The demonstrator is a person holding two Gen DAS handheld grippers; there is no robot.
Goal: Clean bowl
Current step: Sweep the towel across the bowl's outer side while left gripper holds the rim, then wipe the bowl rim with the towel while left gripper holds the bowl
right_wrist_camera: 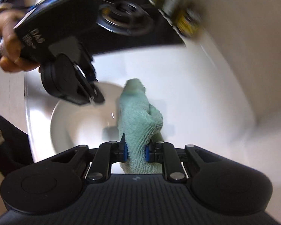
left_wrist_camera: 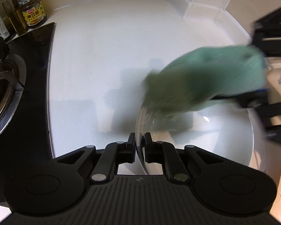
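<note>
A clear glass bowl rests on the white counter. My left gripper is shut on the bowl's near rim, one finger inside and one outside. My right gripper is shut on a green terry cloth. The cloth hangs down into the bowl. In the left wrist view the cloth is blurred and reaches over the bowl's far rim, with the right gripper behind it. In the right wrist view the left gripper shows at the bowl's rim, held by a hand.
A black gas hob with a burner lies left of the white counter. A jar and bottles stand at the back left. A wall corner rises at the back right.
</note>
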